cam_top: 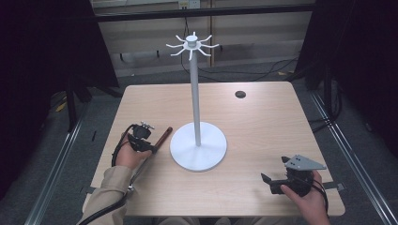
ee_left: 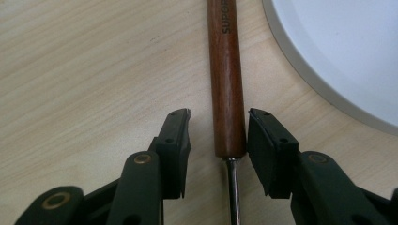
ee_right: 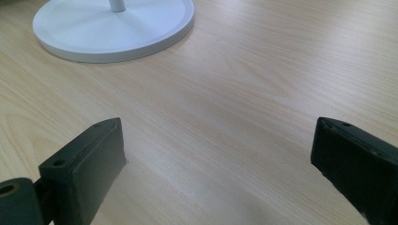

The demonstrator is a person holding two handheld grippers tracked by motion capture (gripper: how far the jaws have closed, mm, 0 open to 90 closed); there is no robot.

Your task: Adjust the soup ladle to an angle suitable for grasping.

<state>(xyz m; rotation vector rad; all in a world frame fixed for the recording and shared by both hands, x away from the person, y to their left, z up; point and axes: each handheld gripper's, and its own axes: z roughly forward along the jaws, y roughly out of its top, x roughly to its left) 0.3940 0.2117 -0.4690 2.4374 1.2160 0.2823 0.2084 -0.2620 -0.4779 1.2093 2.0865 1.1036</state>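
Left gripper view: wooden handle, brown, with a metal shank at its lower end, lay on the table at frame centre, between the spread jaws of the left gripper, neither pad touching. White stand base occupied the upper right. Right gripper, jaws wide apart, held nothing at lower frame.

free: bare table right of stand | obstacle: white stand base beside wooden handle
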